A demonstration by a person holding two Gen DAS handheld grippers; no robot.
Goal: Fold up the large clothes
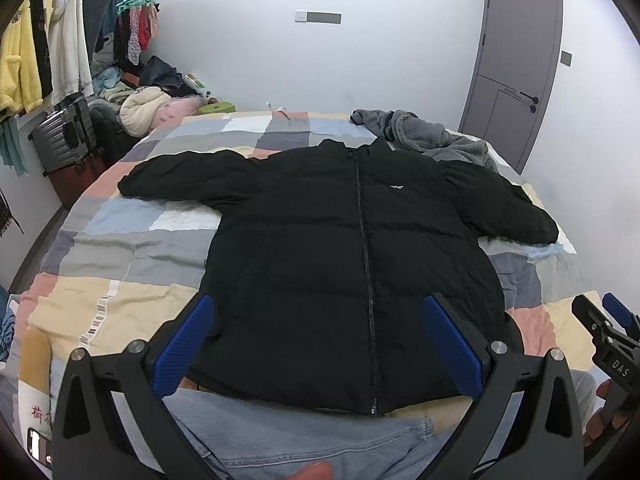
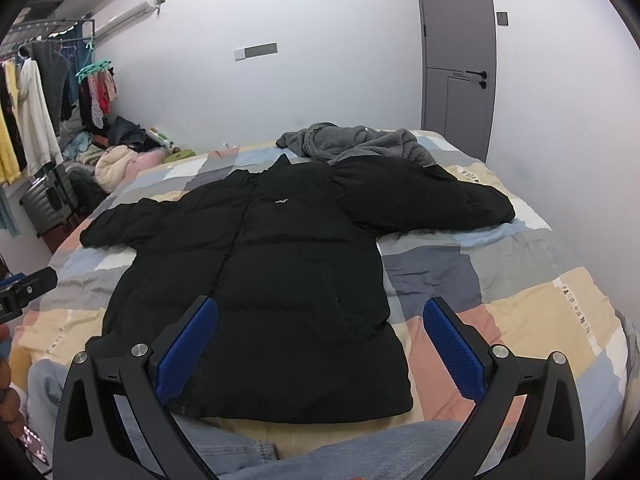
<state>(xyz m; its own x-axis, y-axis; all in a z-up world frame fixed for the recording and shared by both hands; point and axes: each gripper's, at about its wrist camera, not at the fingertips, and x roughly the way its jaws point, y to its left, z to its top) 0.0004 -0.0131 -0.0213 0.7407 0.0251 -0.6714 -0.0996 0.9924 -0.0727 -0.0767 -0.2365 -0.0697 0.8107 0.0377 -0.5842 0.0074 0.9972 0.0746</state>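
A black puffer jacket (image 1: 340, 248) lies flat on the bed, front up and zipped, its collar toward twelve o'clock and its hem toward six. Both sleeves are spread out, one reaching toward ten o'clock and the other toward two. It rests on a patchwork quilt (image 1: 120, 248) of grey, pink, cream and pale blue blocks.

The left gripper (image 1: 316, 340) hangs above the jacket's hem with its blue-padded fingers (image 1: 184, 348) spread wide and nothing between them. The right gripper (image 2: 320, 344) hovers over the hem's right corner, likewise spread wide and empty; its left pad sits over black fabric and its right pad over bare quilt. In the left wrist view the right gripper also shows at about four o'clock, held in a hand (image 1: 600, 412) that is only partly visible at the frame edge.

A crumpled grey fleece garment (image 2: 352, 144) lies just beyond the jacket's collar at roughly one o'clock, touching the jacket's right shoulder. A leg in light blue jeans (image 1: 304, 436) fills the near edge at six o'clock; whether it overlaps the hem or merely meets it is hard to tell. A grey door (image 2: 460, 60) stands closed at one o'clock. At ten o'clock a clothes rail (image 1: 60, 32) holds hanging clothes, with a grey suitcase (image 1: 64, 136) beneath it.
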